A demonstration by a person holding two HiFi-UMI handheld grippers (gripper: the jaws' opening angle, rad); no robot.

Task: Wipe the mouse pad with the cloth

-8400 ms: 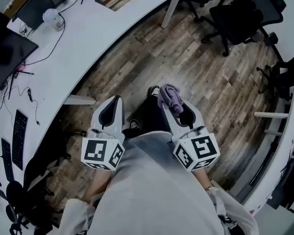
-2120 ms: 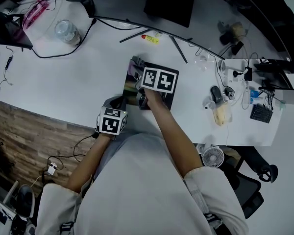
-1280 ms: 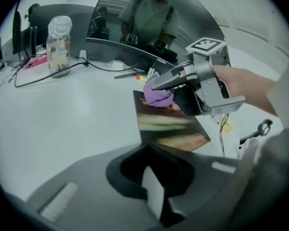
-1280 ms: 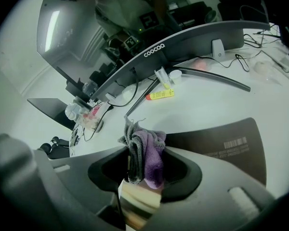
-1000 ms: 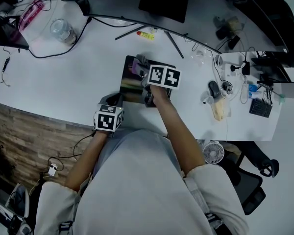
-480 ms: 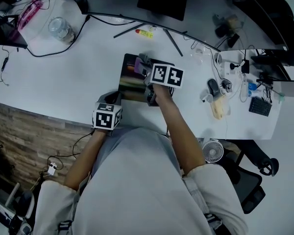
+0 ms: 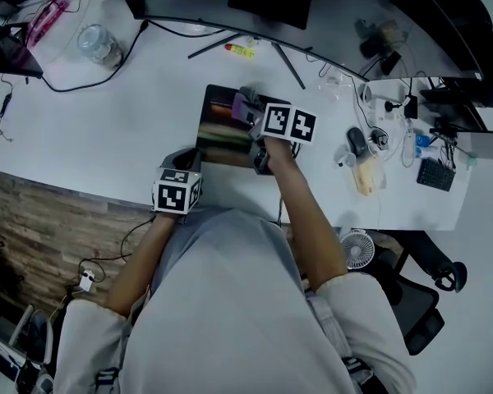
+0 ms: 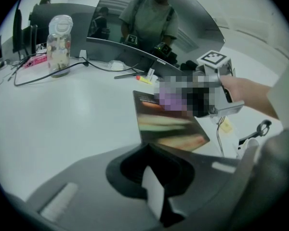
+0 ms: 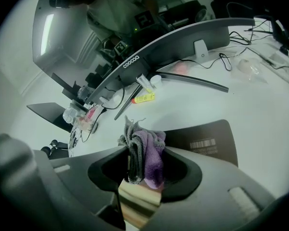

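The mouse pad is a dark rectangle with a colourful print, lying flat on the white desk. My right gripper is over the pad's right part, shut on a purple and grey cloth. In the right gripper view the bunched cloth fills the jaws of my right gripper, with the pad just beyond. My left gripper is shut and holds nothing, at the desk's front edge just short of the pad's near left corner. From the left gripper view the pad lies straight ahead.
A curved monitor's stand legs and a yellow tube lie behind the pad. A clear jar and cables are at the back left. To the right are a mouse, small items and a little fan.
Over the last second my right gripper has slid the cloth a little to the right across the pad. The left gripper has stayed by the pad's near left corner.
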